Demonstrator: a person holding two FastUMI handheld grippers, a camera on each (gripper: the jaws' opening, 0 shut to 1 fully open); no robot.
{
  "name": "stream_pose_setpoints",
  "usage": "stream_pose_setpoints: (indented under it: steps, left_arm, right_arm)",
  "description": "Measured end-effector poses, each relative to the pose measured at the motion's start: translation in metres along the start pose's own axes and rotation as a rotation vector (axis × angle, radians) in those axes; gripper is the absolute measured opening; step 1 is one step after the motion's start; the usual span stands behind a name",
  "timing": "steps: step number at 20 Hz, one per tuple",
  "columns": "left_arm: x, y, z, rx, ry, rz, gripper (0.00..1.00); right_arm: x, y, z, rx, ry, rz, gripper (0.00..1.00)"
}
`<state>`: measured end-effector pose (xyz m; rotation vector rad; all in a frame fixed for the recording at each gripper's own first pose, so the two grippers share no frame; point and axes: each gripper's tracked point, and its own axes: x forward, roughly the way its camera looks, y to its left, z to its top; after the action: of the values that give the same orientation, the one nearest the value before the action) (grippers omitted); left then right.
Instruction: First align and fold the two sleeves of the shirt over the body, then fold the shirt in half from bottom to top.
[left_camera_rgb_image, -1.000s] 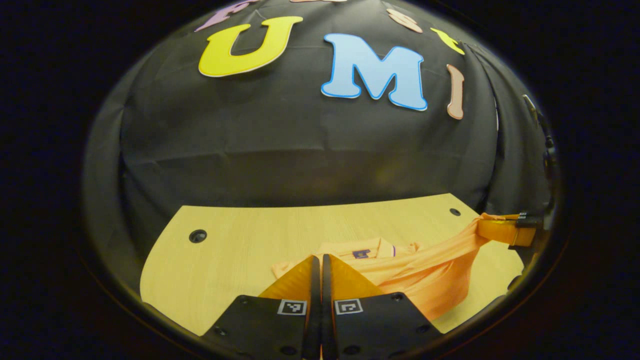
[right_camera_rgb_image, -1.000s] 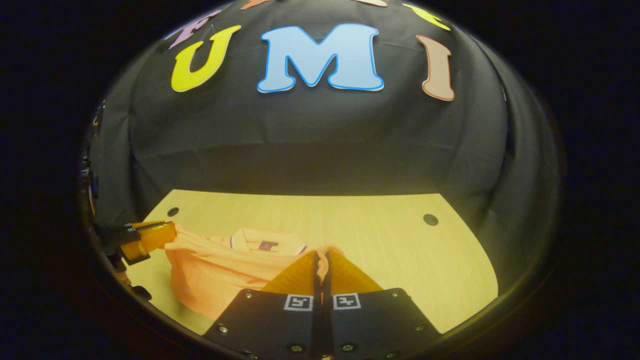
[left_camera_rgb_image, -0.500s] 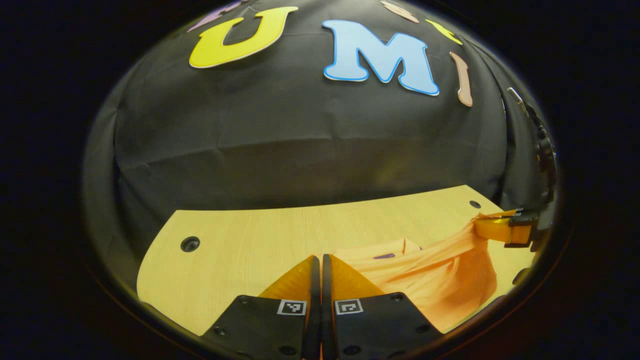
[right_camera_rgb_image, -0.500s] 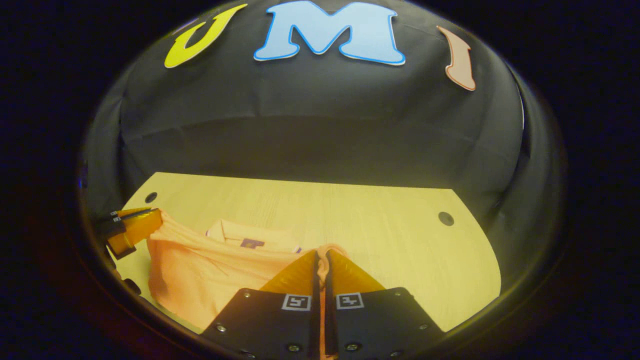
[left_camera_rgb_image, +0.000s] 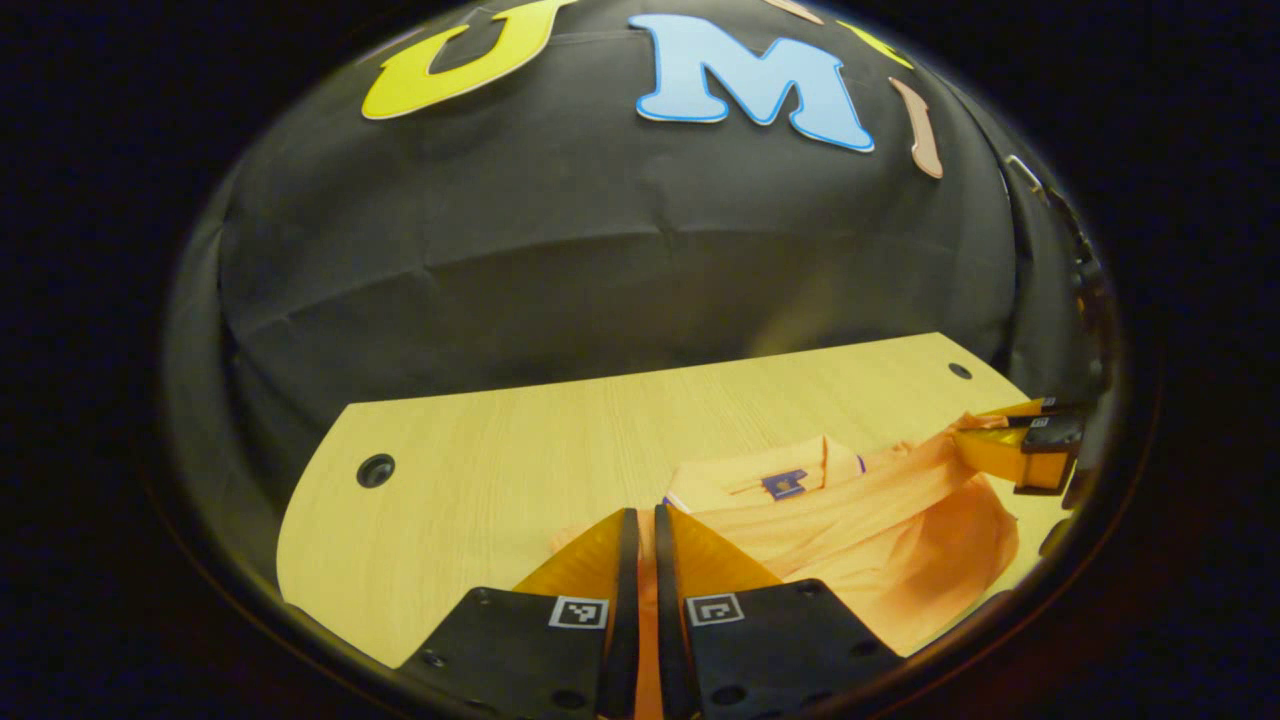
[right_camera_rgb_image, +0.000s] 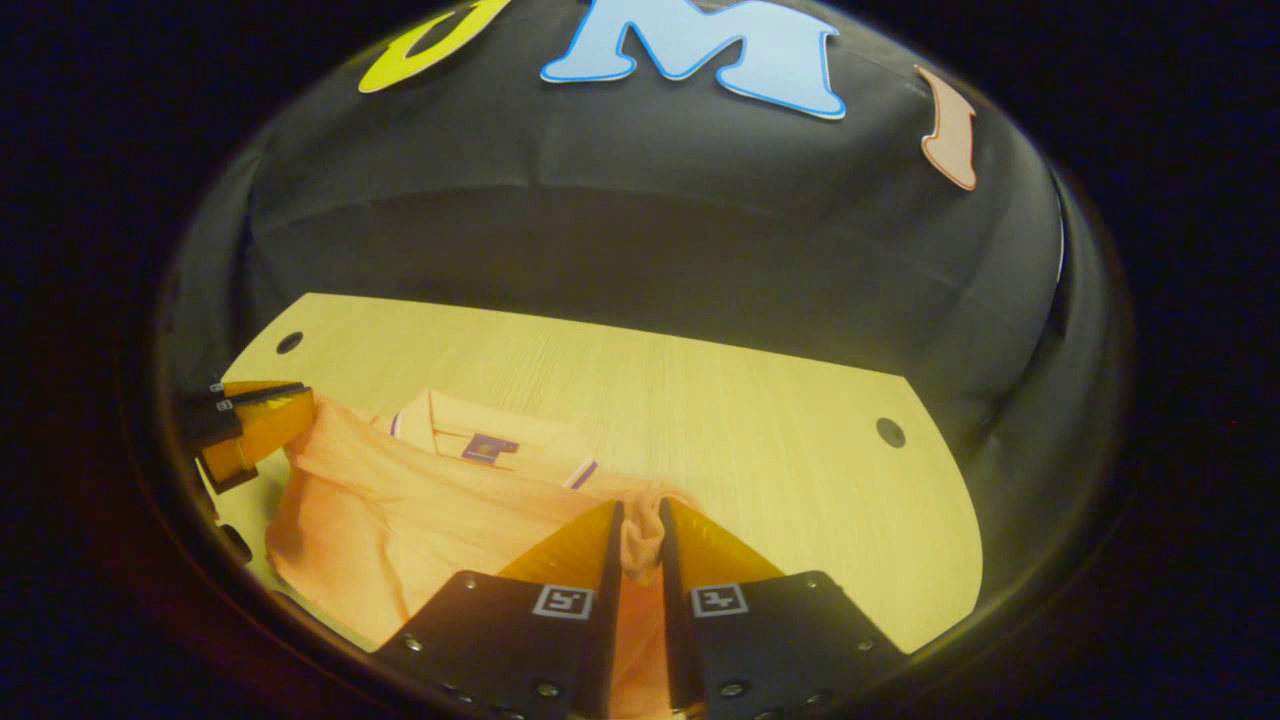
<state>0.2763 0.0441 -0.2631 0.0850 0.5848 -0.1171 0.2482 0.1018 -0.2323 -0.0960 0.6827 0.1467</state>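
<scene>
The shirt (right_camera_rgb_image: 420, 500) is light, limp fabric. The left gripper (left_camera_rgb_image: 640, 530) and right gripper (right_camera_rgb_image: 640, 520) each pinch a hem corner; grasp there.

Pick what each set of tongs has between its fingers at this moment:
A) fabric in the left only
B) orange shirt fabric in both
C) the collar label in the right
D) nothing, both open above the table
B: orange fabric of the shirt bunches between the fingers of the right tongs, and the left tongs pinch its other edge.
</scene>
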Motion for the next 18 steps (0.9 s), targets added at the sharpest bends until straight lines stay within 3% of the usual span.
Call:
stream_pose_setpoints:
  steps: [2, 3, 4, 5, 6, 8, 12, 13, 18]
  left_arm:
    - [-0.009, 0.002, -0.002, 0.017, -0.001, 0.01, 0.19]
    - [-0.014, 0.002, -0.001, 0.018, -0.007, 0.013, 0.3]
    - [-0.02, 0.001, 0.0, 0.015, -0.014, 0.009, 0.36]
    - [-0.026, -0.001, 0.002, 0.01, -0.019, 0.006, 0.39]
    - [-0.033, -0.001, 0.007, 0.01, -0.029, 0.01, 0.36]
    - [-0.047, -0.004, 0.019, 0.013, -0.064, 0.009, 0.48]
    - [-0.082, -0.019, 0.047, 0.004, -0.144, -0.009, 0.67]
    - [-0.094, -0.023, 0.056, -0.004, -0.169, -0.011, 0.77]
    - [-0.158, -0.049, 0.09, -0.048, -0.302, -0.019, 0.87]
  right_arm:
    - [-0.009, -0.001, 0.001, -0.001, -0.008, 0.007, 0.55]
    - [-0.015, -0.003, 0.003, 0.0, -0.02, 0.007, 0.6]
    - [-0.019, -0.004, 0.004, 0.003, -0.03, 0.006, 0.74]
    - [-0.025, -0.006, 0.006, 0.01, -0.041, 0.006, 0.75]
    - [-0.031, -0.006, 0.007, 0.021, -0.055, 0.011, 0.77]
    - [-0.046, -0.008, 0.012, 0.044, -0.077, 0.022, 0.92]
    - [-0.089, -0.018, 0.03, 0.058, -0.164, 0.01, 0.92]
    - [-0.103, -0.02, 0.035, 0.055, -0.192, 0.005, 0.92]
    - [-0.174, -0.03, 0.058, 0.055, -0.34, -0.005, 0.92]
